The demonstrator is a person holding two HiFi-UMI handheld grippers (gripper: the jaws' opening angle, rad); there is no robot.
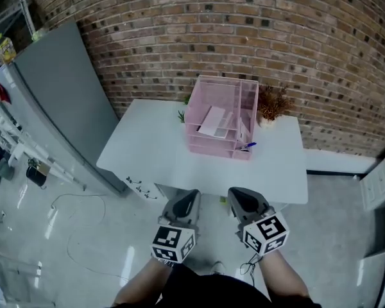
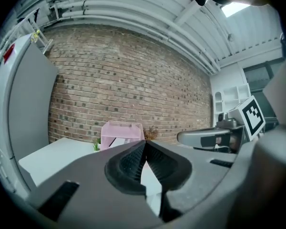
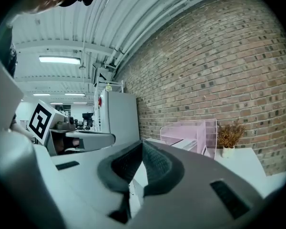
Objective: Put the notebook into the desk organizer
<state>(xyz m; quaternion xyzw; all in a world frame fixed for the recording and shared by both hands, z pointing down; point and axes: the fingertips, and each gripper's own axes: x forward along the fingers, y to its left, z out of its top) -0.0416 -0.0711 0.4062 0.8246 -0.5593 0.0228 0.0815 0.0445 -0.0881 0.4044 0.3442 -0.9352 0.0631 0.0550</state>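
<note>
**Both claws shut and empty, hanging on the near side of the organizer, with the notebook lying inside it**

The person is holding the left claw [image 1: 187, 199] and the right claw [image 1: 240, 199] side by side, just off the near edge of the bench [image 1: 147, 146]. Both are pointing toward the pink organizer [image 1: 208, 148], which is standing well apart from them at the brick-wall side. Each claw's jaws are meeting tip to tip with nothing between them. A flat white thing, seemingly the notebook [image 1: 213, 122], is lying slanted in the organizer's upper tray. Its long axis is running front to back, roughly along the line the claws are pointing. The right claw is sitting slightly nearer to it. Judging by this, the placing is looking done, and any further reach would be going straight ahead.
</note>
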